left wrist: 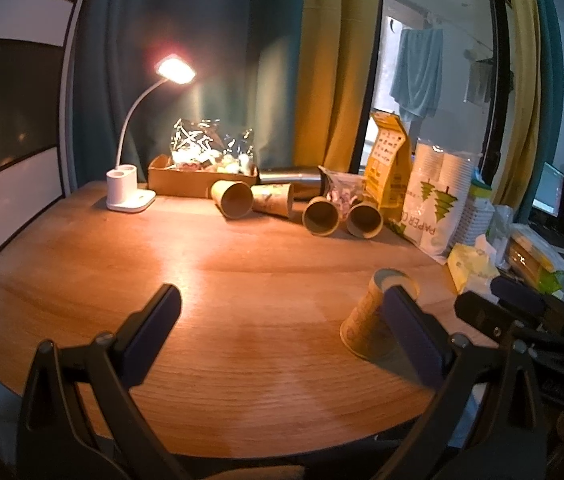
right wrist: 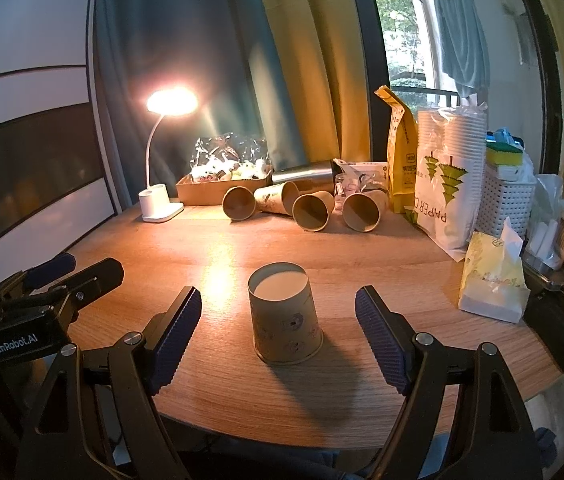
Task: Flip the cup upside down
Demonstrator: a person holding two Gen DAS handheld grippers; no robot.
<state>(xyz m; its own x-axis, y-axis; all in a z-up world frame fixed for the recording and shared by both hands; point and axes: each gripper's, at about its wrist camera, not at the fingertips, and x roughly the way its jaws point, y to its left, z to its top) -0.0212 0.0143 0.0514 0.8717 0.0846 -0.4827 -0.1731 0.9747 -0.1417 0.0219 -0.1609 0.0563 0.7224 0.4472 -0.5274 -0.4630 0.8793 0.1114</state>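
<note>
Right wrist view: the right gripper (right wrist: 278,316) has its jaws spread wide, holding nothing. The paper cup (right wrist: 285,314) stands mouth-down on the round wooden table (right wrist: 218,392), base uppermost, between the two ribbed finger pads (right wrist: 174,330) with clear gaps on either side; neither pad touches it. The left gripper (right wrist: 70,276) appears at the left edge of this view, over the table's rim.

Left wrist view: the left gripper (left wrist: 282,312) is likewise wide open and empty, with bare table between its fingers. The inverted cup (left wrist: 369,320) stands partly behind the right-hand finger, outside the jaws; contact cannot be judged.

Behind the cup, well apart, four more paper cups (right wrist: 309,210) lie on their sides near the table's far edge. Behind them lie a cardboard box (right wrist: 206,190) of wrapped items and a metal flask (right wrist: 305,174) on its side. A lit desk lamp (right wrist: 160,200) stands at far left. At right stand a yellow pouch (right wrist: 401,160), a bagged stack of paper cups (right wrist: 447,176), and a tissue pack (right wrist: 491,280).
</note>
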